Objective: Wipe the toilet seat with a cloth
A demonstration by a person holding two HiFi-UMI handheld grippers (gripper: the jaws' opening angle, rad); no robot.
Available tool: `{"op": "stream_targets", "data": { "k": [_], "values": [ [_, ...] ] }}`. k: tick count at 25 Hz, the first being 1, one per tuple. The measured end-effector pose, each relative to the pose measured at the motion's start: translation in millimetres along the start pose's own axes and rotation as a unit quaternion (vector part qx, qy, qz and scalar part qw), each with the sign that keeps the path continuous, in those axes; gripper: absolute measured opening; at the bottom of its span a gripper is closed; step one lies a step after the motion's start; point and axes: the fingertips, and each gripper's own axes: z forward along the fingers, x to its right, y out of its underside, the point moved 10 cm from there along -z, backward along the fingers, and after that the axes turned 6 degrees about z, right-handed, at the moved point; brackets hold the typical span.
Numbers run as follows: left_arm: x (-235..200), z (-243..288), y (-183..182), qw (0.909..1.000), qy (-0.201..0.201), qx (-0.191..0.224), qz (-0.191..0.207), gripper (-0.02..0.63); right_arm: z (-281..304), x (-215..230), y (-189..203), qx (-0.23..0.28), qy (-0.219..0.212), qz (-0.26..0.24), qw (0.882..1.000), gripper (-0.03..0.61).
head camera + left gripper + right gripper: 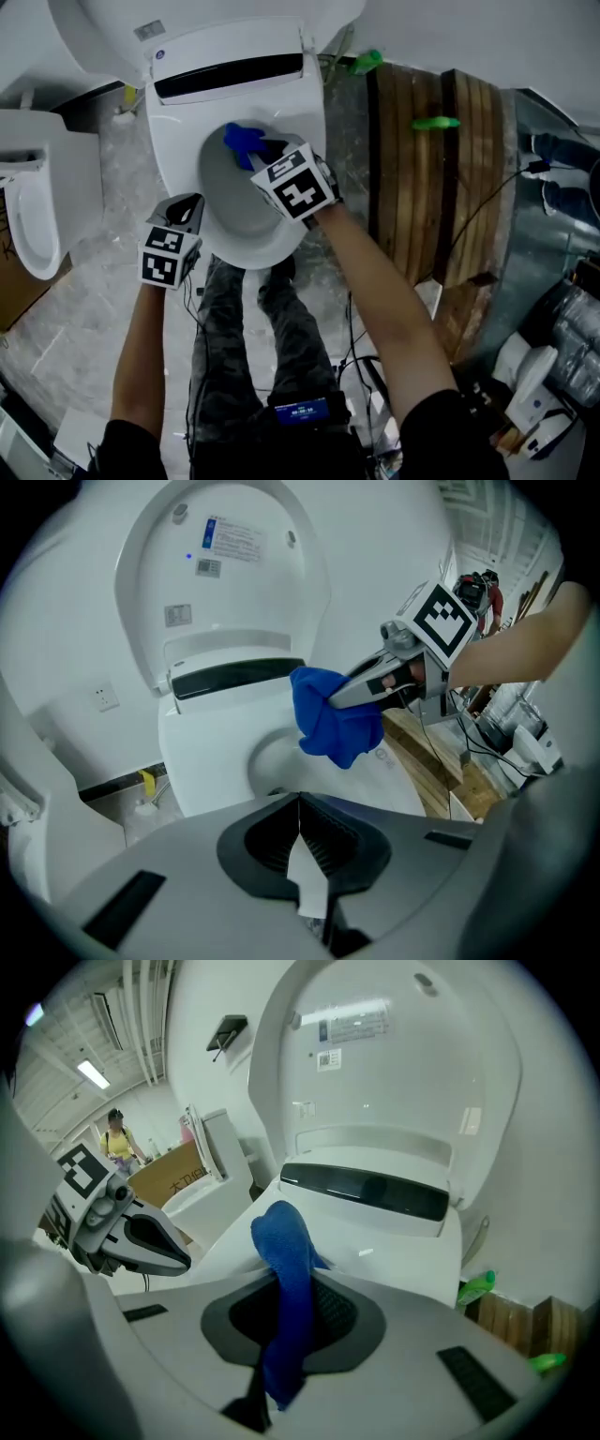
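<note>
Right gripper, cloth over seat inner edge

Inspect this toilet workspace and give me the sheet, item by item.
Surface: white toilet seat down, lid raised.
Job's things: blue cloth over the rear of the seat opening; contact with the seat unclear.
Clutter: green bottle behind the toilet.
Grippers: right gripper shut on the cloth; left gripper shut, empty, by the seat's front left.
Cables: black cables on the floor beside the person's legs.
Surroundings: second toilet to the left, wooden planks to the right.
</note>
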Motion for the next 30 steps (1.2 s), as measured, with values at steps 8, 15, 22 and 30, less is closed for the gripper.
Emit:
{"op": "stream_targets", "data": {
  "k": [8,15,22,30],
  "values": [
    [63.9,-31.2,7.7,0.9997,-0.019,0.015,0.007,0.012,-70.5,-17.7,43.0,0.052,-0.013,0.026,0.998,0.052],
    [131.0,-54.1,28.3,0.9989,0.0,0.012,0.044,0.012,-117.6,-41.8,91.4,0.069,-0.028,0.048,0.996,0.054],
    [169.9,-49.2,53.0,0.9865,0.007,-0.016,0.163,0.014,-138.8,-56.0,131.8,0.093,-0.034,0.105,0.99,0.052],
    [205.5,-19.0,94.9,0.9332,0.004,-0.035,0.358,0.097,-139.4,-87.4,179.2,0.114,-0.02,0.14,0.983,0.052]
  ]
}}
